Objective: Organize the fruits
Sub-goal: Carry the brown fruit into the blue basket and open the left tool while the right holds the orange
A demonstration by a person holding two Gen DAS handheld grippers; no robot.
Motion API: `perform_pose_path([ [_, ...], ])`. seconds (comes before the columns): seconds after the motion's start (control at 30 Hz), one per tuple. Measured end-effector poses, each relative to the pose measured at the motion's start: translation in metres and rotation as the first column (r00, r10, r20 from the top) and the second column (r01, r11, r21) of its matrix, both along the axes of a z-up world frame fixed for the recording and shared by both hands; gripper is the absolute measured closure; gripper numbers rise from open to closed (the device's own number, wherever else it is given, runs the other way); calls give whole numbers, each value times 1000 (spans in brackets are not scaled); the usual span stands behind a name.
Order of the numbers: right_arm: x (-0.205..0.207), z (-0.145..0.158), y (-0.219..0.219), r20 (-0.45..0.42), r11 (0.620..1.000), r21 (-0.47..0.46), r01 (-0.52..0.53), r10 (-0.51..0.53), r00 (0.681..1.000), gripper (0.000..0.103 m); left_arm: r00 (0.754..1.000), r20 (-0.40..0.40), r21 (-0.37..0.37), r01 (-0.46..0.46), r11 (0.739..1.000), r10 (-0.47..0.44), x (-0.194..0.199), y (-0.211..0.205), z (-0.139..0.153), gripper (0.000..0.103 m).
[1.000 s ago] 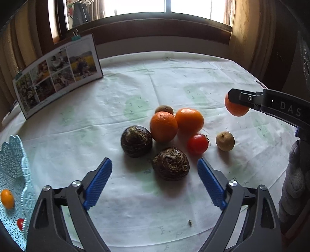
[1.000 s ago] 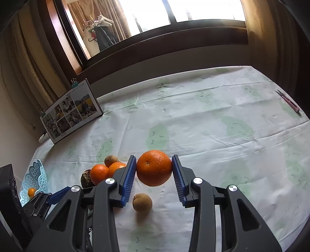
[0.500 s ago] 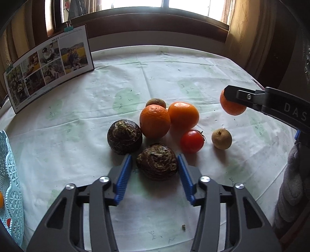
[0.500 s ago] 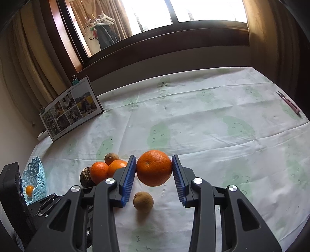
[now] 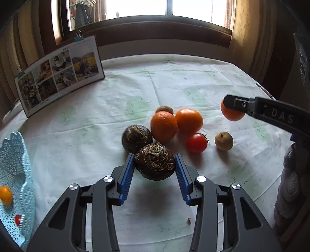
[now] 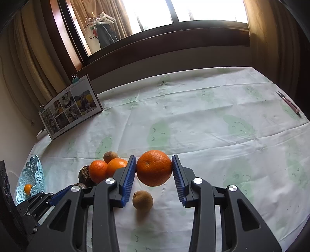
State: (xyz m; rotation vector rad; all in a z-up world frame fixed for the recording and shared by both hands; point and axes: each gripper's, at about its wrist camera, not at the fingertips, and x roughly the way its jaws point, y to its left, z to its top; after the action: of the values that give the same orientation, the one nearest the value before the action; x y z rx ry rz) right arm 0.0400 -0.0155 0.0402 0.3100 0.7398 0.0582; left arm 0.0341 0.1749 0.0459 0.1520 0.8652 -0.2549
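Fruits: dark ridged fruit [image 5: 155, 164] clamped between the blue pads of the left tongs [image 5: 155, 174], lifted just off the table [image 5: 77, 135].
Right tongs [image 6: 154, 171]: closed on an orange [image 6: 154, 167], held above a small brown fruit [image 6: 142, 200].
Basket [image 5: 17, 174]: down-left of the left tongs, nearer that hand.
Behind: two oranges, tomato [image 5: 196, 143], photo board [image 5: 60, 73], window.

Bright window [image 6: 186, 9] in dark wooden frame [image 6: 174, 44], tan curtains [image 6: 271, 38] either side; photo board [image 6: 70, 106] propped at bench [image 6: 193, 116] edge.
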Motion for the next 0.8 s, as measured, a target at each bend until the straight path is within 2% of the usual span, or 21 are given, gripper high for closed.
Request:
perform_pose_path([
  [0.2,0,0,0,1,1000,-1,0,0,1000,65,995,86,33,-60,998,57,-9,16,19,59],
  [0.43,-1,-1,3,2,1000,-5,-4,4,1000,65,977,167,41,-144,989,136,-18,43,42,59],
  [0.8,-12,1,11,12,1000,-5,-9,9,1000,65,933,216,14,-297,955,287,-26,99,59,59],
])
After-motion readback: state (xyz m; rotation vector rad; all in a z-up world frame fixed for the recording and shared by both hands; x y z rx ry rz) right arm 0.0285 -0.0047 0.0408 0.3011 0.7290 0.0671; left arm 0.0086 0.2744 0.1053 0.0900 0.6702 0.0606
